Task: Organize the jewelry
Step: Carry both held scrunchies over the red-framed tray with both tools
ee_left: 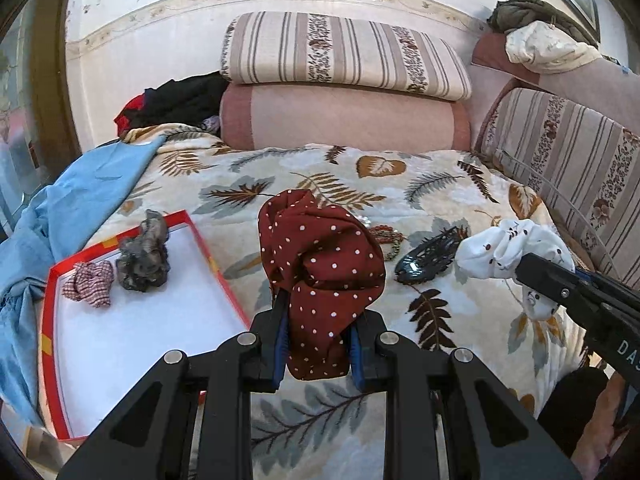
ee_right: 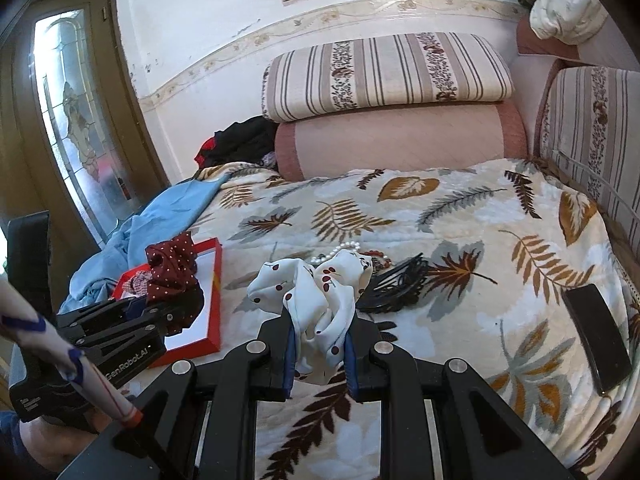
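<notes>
Beside red box [ee_left: 224,276]: hair claw [ee_left: 430,256], bead bracelet [ee_left: 390,240].

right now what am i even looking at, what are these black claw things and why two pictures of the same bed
The black claws are two hand-held grippers; a person holds one in each hand, and each carries a wide-angle camera looking out along its fingers. So one picture is from the left gripper, the other from the right gripper.

The left one is shut on a dark red dotted scrunchie, near a red-edged box that already holds a checked scrunchie and a grey scrunchie. The right one is shut on a white scrunchie with red spots.

On the leaf-print blanket lie a black hair clip, a pearl string, a beaded bracelet and a flat black object I can't identify.
</notes>
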{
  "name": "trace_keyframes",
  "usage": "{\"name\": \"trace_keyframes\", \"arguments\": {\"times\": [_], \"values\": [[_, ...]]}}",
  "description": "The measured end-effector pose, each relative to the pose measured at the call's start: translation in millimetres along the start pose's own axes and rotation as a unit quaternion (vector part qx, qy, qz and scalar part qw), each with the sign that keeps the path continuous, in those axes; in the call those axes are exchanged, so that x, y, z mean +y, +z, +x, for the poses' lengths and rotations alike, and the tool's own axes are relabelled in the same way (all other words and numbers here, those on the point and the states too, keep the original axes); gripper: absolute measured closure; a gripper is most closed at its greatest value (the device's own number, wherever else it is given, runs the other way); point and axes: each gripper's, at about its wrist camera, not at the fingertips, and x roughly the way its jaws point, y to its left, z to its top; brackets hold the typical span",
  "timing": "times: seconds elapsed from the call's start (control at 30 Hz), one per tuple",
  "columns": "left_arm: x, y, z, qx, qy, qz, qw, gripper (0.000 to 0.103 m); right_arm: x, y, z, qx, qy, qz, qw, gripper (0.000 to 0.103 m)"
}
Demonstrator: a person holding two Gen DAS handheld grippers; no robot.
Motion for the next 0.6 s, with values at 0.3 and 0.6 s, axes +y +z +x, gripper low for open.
{"name": "trace_keyframes", "arguments": {"times": [0.3, 0.6], "values": [[25.1, -2.8, -8.2, -0.004, 0.015, -0.019, 0.9997, 0.079, 27.0, 4.6, 8.7, 0.013, 0.021, -0.018, 1.0, 0.082], [62.7, -6.7, -9.4, -0.003, 0.037, -0.052, 0.9979, 0.079, 58.7, 9.0, 24.2, 0.029, 0.043, -0.04, 0.998, 0.081]]}}
